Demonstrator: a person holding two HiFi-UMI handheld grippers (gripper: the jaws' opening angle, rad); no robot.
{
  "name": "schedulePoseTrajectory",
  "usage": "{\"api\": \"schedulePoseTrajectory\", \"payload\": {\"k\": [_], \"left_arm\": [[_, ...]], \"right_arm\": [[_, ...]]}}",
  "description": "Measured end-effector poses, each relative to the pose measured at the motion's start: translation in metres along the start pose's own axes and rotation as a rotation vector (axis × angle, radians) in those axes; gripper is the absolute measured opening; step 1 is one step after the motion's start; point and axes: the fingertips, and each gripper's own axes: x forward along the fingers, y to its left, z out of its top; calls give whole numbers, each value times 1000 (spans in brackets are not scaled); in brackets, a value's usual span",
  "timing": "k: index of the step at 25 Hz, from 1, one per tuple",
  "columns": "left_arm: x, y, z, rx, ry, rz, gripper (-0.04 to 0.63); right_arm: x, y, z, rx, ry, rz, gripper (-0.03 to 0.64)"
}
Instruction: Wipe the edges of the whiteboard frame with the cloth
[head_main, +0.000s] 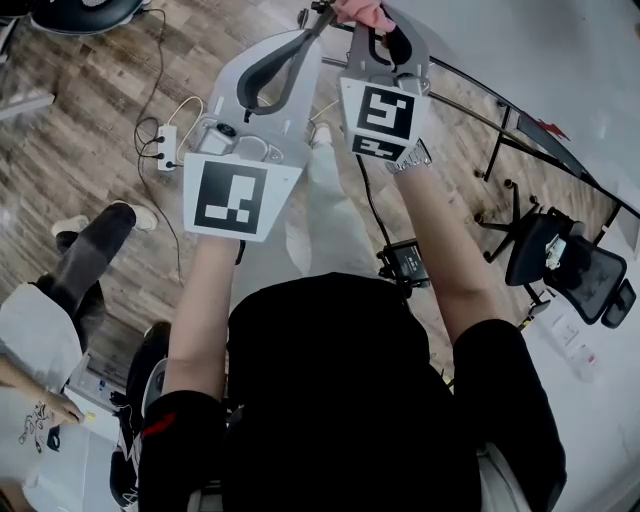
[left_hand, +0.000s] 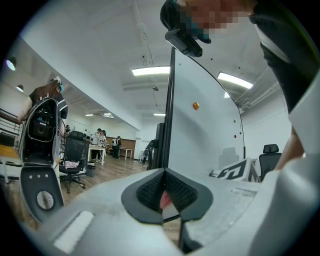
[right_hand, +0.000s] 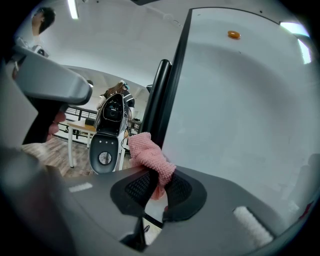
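The whiteboard (left_hand: 205, 125) stands upright just ahead, and its black frame edge (left_hand: 170, 110) runs vertically up the middle of the left gripper view. That same frame edge (right_hand: 177, 70) slants up beside the white board face (right_hand: 240, 110) in the right gripper view. My right gripper (right_hand: 155, 187) is shut on a pink knitted cloth (right_hand: 147, 150), which bunches out above the pads close to the frame. My left gripper (left_hand: 164, 192) is shut, with a sliver of pink pinched between its pads. Both are raised side by side, the left gripper (head_main: 318, 12) next to the right gripper (head_main: 385, 25) and the cloth (head_main: 362, 12).
An orange magnet (right_hand: 233, 34) sticks high on the board. A black office chair (head_main: 560, 265) stands by the board's base. A power strip (head_main: 165, 145) with cables lies on the wood floor. Another person (head_main: 40, 330) sits at the lower left. A black-and-white machine (right_hand: 110, 125) stands behind the frame.
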Motion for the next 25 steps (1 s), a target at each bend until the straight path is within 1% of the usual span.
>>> {"api": "schedulePoseTrajectory", "payload": {"k": [9, 25], "left_arm": [[-2, 1, -18, -19, 28, 9, 2], [1, 3, -34, -42, 52, 17, 2]], "right_arm": [[5, 3, -19, 6, 29, 5, 34], [13, 6, -40, 12, 76, 17, 34]]}}
